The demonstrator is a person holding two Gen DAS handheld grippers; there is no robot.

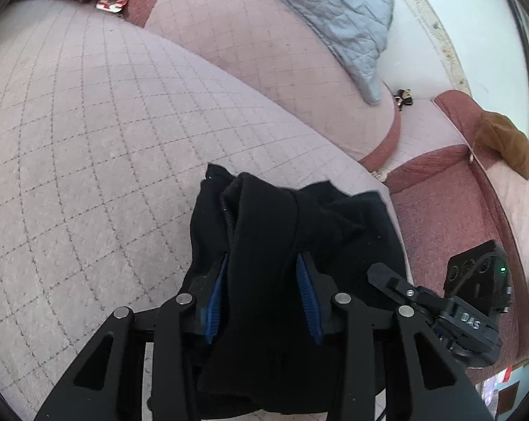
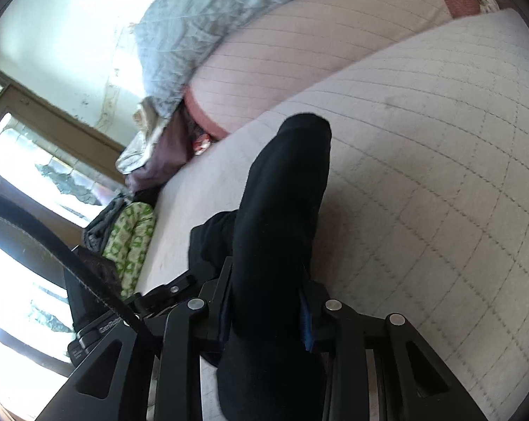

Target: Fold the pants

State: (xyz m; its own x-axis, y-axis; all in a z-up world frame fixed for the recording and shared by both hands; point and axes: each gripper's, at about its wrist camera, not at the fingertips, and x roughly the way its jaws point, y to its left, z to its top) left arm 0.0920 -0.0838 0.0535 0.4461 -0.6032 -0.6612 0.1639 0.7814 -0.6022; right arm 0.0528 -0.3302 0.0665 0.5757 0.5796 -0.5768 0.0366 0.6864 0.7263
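The black pants (image 1: 264, 231) are bunched between the blue pads of my left gripper (image 1: 262, 259), which is shut on them above the quilted pink sofa seat (image 1: 89, 140). The other gripper (image 1: 440, 301) shows at the right of this view, beside the cloth. In the right wrist view my right gripper (image 2: 268, 280) is shut on a thick fold of the black pants (image 2: 285, 193), which sticks out past the fingertips over the seat (image 2: 422, 140). How the rest of the pants hangs is hidden.
A grey-blue quilted blanket (image 1: 327, 10) lies over the sofa back (image 1: 257, 52). A brown cloth (image 1: 503, 140) sits on the maroon armrest (image 1: 447, 189). A green patterned cushion (image 2: 129, 238) and a window (image 2: 29, 175) are at the left of the right wrist view.
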